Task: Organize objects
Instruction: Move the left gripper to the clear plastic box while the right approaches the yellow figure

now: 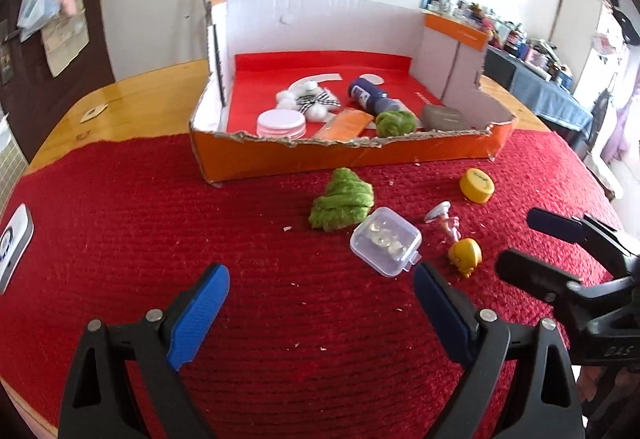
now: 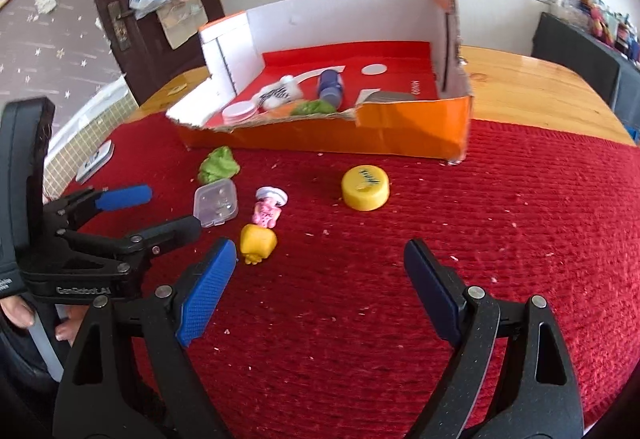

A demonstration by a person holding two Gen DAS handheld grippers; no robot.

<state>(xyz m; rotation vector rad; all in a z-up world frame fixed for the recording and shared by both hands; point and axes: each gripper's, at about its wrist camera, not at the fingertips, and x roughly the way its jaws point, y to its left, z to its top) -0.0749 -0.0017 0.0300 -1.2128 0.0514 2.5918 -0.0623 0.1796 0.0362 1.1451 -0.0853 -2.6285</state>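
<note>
1. Objects lie loose on the red knitted mat in front of the orange cardboard box: a green fuzzy piece, a clear plastic case, a pink figurine, a yellow toy and a yellow cap.
2. Inside the box sit a stack of white round pads, a blue bottle on its side, a second green piece, a white plush with a checked bow and a grey case.
3. Left gripper hangs over the mat with fingers spread wide, nothing between them – its right fingertip is just beside the clear case.
4. Right gripper is likewise spread and empty (the yellow toy lies just beside its left fingertip).
</note>
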